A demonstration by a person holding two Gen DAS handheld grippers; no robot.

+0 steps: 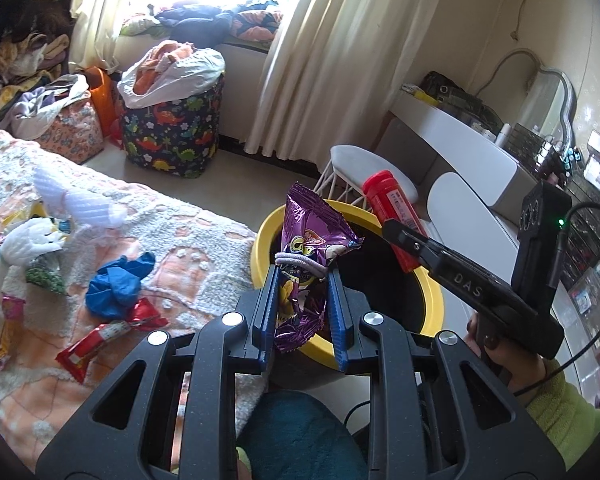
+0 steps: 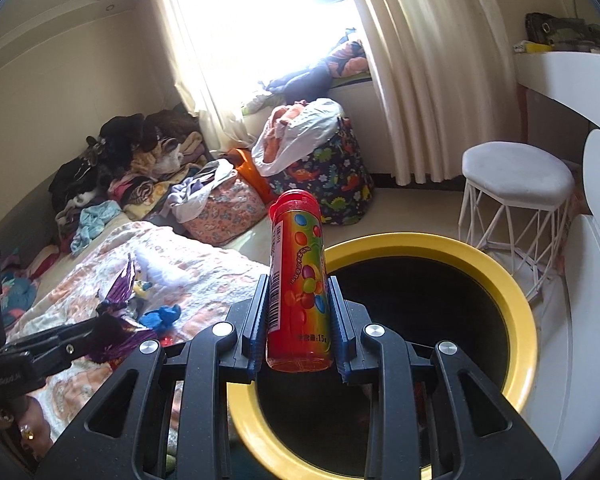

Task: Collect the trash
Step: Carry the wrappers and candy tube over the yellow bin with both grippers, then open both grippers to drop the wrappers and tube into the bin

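Both grippers are held at the yellow-rimmed bin [image 2: 516,288] beside the bed [image 1: 204,220]. Left gripper [image 1: 302,272] is clamped on a purple snack wrapper [image 1: 312,236]; right gripper [image 2: 299,284] is clamped on a red candy tube [image 2: 298,280]. Drop-off is judged underway: jaws must be opened over the bin's mouth.

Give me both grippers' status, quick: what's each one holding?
Left gripper: shut on the purple snack wrapper, above the yellow-rimmed bin.
Right gripper: shut on the red candy tube, above the same bin.
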